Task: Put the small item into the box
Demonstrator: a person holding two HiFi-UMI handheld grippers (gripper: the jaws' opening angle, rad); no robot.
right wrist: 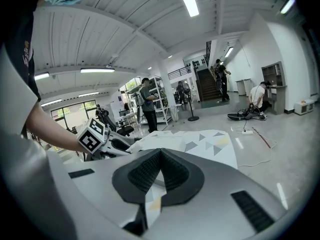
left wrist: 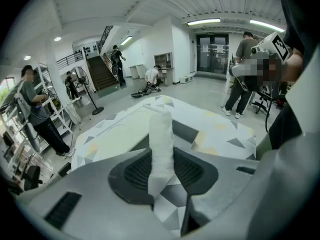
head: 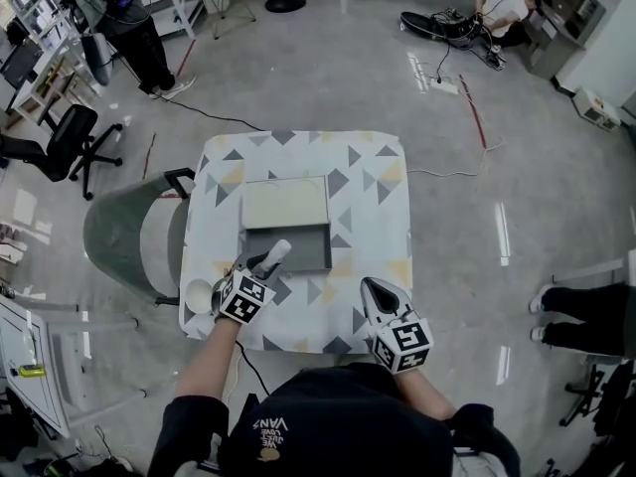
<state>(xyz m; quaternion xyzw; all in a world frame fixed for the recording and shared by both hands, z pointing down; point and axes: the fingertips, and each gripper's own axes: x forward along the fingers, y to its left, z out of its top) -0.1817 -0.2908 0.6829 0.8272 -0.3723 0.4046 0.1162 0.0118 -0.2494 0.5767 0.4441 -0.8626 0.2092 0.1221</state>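
The small item (head: 277, 254) is a white, roll-shaped piece, and my left gripper (head: 265, 263) is shut on it at the near edge of the open box. The box has a grey tray (head: 298, 247) and, beyond it, a cream lid (head: 286, 203) lying flat. In the left gripper view the white item (left wrist: 161, 146) stands upright between the ribbed pads (left wrist: 136, 172), with the grey tray (left wrist: 186, 130) just behind it. My right gripper (head: 375, 286) hovers over the table's near right part, shut with nothing in it. Its jaws meet at the tip in the right gripper view (right wrist: 159, 154).
The table (head: 378, 197) carries a white cloth with grey and yellow triangles. A white cup (head: 199, 294) sits at its near left edge. A grey chair (head: 127, 237) stands against the left side. A person's legs (head: 586, 316) are to the right, and cables (head: 447, 172) lie on the floor.
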